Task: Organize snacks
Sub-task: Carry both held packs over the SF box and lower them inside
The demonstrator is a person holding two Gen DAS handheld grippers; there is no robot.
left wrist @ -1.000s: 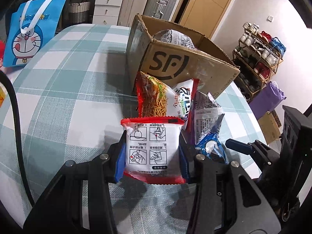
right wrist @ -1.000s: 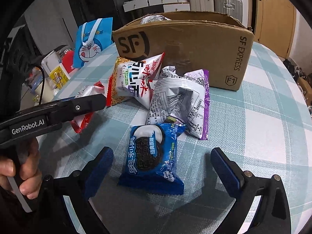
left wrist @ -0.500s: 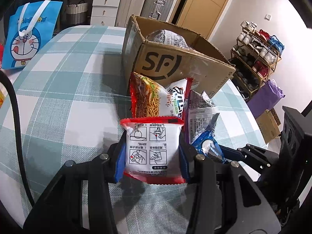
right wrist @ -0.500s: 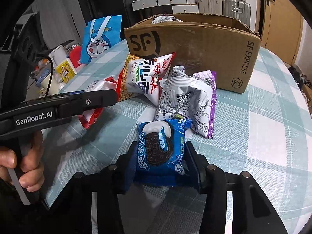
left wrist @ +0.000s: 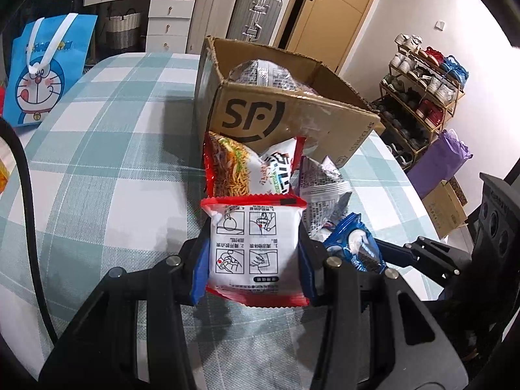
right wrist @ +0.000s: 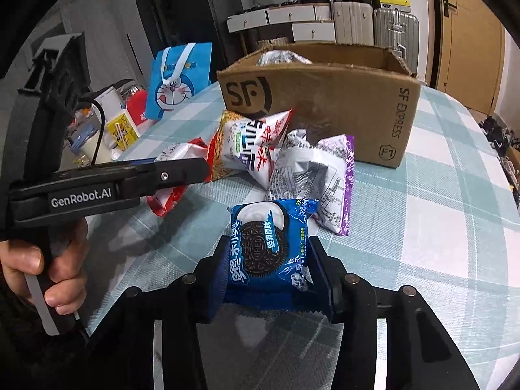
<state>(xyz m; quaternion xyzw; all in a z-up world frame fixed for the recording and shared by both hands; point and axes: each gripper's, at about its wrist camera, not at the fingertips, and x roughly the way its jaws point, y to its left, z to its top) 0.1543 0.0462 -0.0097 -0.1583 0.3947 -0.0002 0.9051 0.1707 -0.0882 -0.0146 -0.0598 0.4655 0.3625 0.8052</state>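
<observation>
My left gripper (left wrist: 253, 253) is shut on a white snack packet with red edges (left wrist: 255, 247), held just above the checked tablecloth. My right gripper (right wrist: 271, 266) is shut on a blue Oreo packet (right wrist: 269, 243), lifted slightly off the cloth; the same blue Oreo packet (left wrist: 354, 243) shows beside the left fingers. Behind them lie a noodle snack bag (right wrist: 250, 146) and a silver and purple bag (right wrist: 315, 178). The open cardboard box (right wrist: 325, 104) stands further back with a silver bag (left wrist: 263, 74) inside. The left gripper (right wrist: 182, 172) shows from the side in the right wrist view.
A blue cartoon gift bag (left wrist: 42, 68) stands at the table's far left. A person's hand (right wrist: 42, 260) grips the left handle. Small items crowd the table's left edge (right wrist: 107, 130). A shoe rack (left wrist: 425, 74), suitcases (left wrist: 256, 16) and drawers lie beyond the table.
The right gripper closed on the blue Oreo packet and lifted it a little. The left gripper kept its hold on the white packet and barely moved.
</observation>
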